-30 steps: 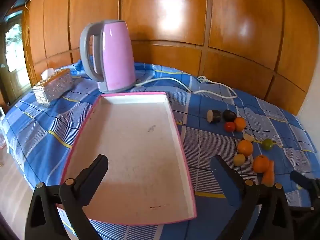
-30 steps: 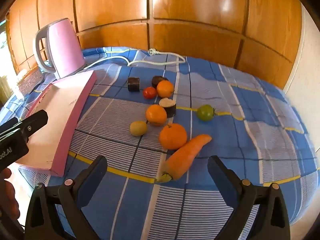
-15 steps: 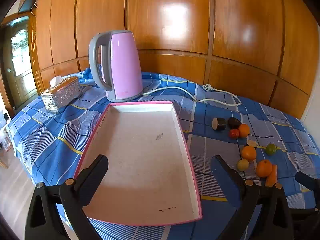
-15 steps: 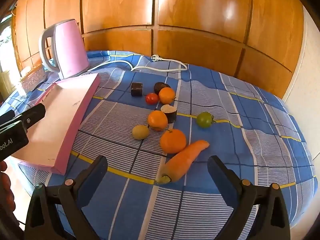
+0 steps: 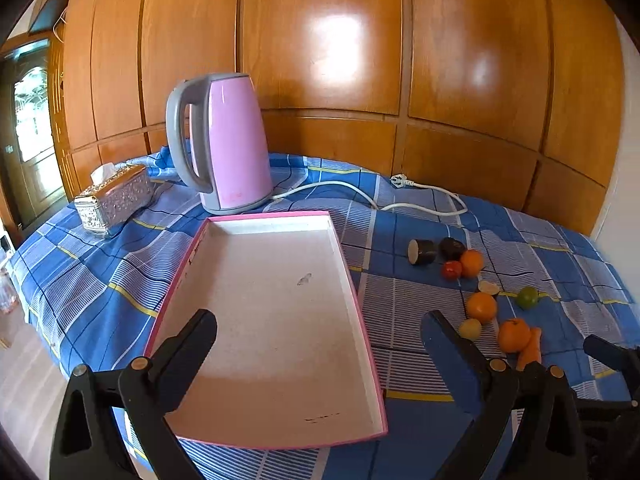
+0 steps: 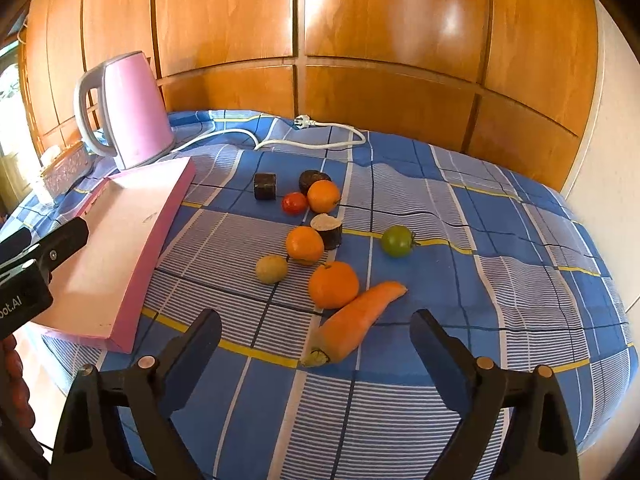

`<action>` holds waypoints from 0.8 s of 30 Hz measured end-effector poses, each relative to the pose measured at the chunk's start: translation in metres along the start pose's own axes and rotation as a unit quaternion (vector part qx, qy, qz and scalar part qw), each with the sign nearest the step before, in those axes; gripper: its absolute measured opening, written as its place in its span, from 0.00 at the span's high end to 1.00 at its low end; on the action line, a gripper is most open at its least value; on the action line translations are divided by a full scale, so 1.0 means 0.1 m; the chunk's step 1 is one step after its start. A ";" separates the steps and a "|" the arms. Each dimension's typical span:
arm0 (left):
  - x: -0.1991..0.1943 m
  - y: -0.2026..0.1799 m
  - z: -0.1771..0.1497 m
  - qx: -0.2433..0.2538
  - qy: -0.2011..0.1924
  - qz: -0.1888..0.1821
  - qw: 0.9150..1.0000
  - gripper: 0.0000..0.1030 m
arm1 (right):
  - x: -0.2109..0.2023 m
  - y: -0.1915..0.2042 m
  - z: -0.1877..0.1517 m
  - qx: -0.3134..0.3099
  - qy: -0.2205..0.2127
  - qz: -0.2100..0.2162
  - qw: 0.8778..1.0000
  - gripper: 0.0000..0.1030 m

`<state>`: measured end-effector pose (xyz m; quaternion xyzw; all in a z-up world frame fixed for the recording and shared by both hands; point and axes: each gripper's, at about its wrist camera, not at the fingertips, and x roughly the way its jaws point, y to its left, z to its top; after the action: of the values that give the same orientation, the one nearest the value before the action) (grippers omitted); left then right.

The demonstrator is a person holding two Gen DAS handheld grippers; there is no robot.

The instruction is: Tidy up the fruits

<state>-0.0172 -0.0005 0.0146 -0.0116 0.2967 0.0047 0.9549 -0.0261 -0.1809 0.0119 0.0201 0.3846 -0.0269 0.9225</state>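
On the checked surface (image 6: 500, 240) the pink tray (image 5: 280, 312) lies bare; nothing is sorted yet. Carrot (image 6: 356, 320), oranges (image 6: 334, 284), green tomato (image 6: 397, 241) and, seemingly, cut dark pieces lie loose beside it. Both pairs of fingers stand apart, empty, the right gripper (image 6: 316, 344) having just narrowed slightly.

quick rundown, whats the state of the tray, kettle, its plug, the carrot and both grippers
tray: empty, flat on the tablecloth
kettle: upright, lid shut
plug: unplugged, lying on the cloth
carrot: lying on its side, touching an orange
left gripper: open, holding nothing
right gripper: open, jaws just closing a little, nothing between the pads
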 end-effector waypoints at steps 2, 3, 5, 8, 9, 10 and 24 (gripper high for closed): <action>0.00 -0.01 0.00 0.002 0.002 -0.005 1.000 0.01 | -0.01 -0.02 0.00 0.003 -0.003 0.007 1.000 0.12; 0.00 -0.02 -0.01 0.005 0.003 -0.008 1.000 0.01 | -0.02 -0.04 0.00 0.005 -0.003 0.011 1.000 0.12; -0.01 -0.04 -0.03 0.011 0.005 -0.016 1.000 0.01 | -0.01 -0.08 0.00 0.014 0.002 0.017 1.000 0.24; -0.02 -0.10 -0.03 0.020 0.008 -0.039 0.999 0.01 | 0.03 -0.18 -0.02 0.036 0.019 0.026 0.999 0.40; -0.02 -0.13 -0.04 0.025 0.008 -0.043 0.999 0.01 | 0.04 -0.21 -0.03 0.042 0.022 0.028 0.998 0.42; -0.02 -0.15 -0.04 0.027 0.010 -0.049 0.998 0.01 | 0.05 -0.26 -0.03 0.051 0.026 0.031 0.998 0.48; 0.10 -0.43 -0.14 0.063 0.054 -0.134 0.988 0.34 | 0.20 -0.76 -0.23 0.118 0.075 0.003 0.990 0.64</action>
<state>-0.0164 -0.0439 -0.0020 0.0086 0.3437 -0.1423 0.9282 -0.0337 -0.2561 -0.0197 0.1322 0.4467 -0.0677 0.8823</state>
